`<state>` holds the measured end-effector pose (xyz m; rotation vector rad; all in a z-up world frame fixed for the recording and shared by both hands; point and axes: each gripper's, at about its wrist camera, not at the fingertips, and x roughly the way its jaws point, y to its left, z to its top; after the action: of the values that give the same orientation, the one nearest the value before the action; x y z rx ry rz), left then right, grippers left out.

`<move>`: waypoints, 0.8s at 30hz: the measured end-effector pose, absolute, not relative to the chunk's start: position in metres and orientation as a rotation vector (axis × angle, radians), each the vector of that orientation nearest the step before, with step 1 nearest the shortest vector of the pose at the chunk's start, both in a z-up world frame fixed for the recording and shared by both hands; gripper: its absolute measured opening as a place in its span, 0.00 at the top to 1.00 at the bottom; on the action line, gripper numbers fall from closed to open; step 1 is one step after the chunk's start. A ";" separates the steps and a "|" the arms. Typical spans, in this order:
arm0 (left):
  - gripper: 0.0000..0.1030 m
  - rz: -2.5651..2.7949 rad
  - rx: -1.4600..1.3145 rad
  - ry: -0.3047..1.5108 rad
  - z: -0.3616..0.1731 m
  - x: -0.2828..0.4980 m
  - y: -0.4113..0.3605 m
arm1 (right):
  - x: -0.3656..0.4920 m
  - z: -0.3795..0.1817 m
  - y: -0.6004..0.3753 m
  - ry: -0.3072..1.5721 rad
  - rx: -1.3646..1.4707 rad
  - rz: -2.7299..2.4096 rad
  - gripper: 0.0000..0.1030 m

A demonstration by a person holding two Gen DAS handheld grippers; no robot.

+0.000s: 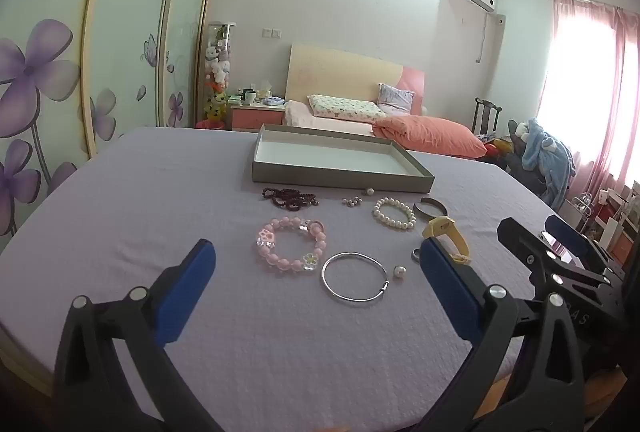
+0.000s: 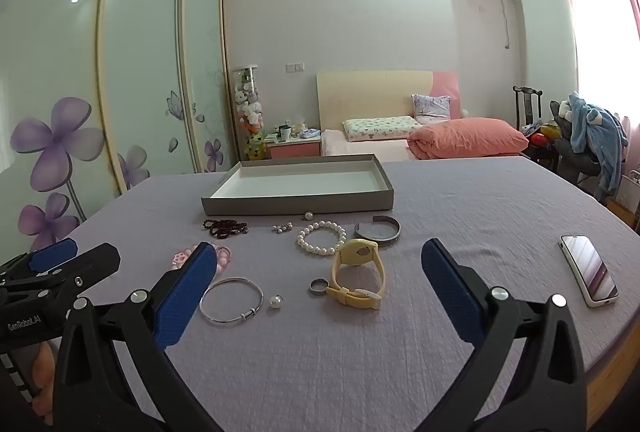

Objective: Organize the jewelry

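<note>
Jewelry lies on a lilac table in front of an empty grey tray. There is a pink bead bracelet, a silver bangle, a pearl bracelet, a dark red bead strand, a grey cuff, a yellow watch, a loose pearl and a small ring. My left gripper is open and empty above the near jewelry. My right gripper is open and empty too.
A phone lies at the table's right. Small beads and another pearl lie by the tray's front wall. A bed with a pink pillow stands beyond the table, wardrobe doors at left.
</note>
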<state>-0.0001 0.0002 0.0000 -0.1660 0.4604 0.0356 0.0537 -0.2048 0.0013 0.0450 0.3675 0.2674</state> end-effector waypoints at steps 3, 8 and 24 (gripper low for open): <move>0.04 0.038 -0.165 0.461 0.000 0.000 0.000 | 0.054 0.001 -0.205 0.367 0.044 0.266 0.02; 0.04 0.041 -0.167 0.462 0.000 0.000 0.000 | 0.053 0.001 -0.205 0.365 0.045 0.268 0.02; 0.04 0.038 -0.171 0.461 0.007 -0.005 0.006 | 0.054 0.000 -0.205 0.366 0.047 0.272 0.02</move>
<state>-0.0054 0.0064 0.0065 -0.1706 0.4607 0.0382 0.0544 -0.2053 0.0004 0.0469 0.3658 0.2718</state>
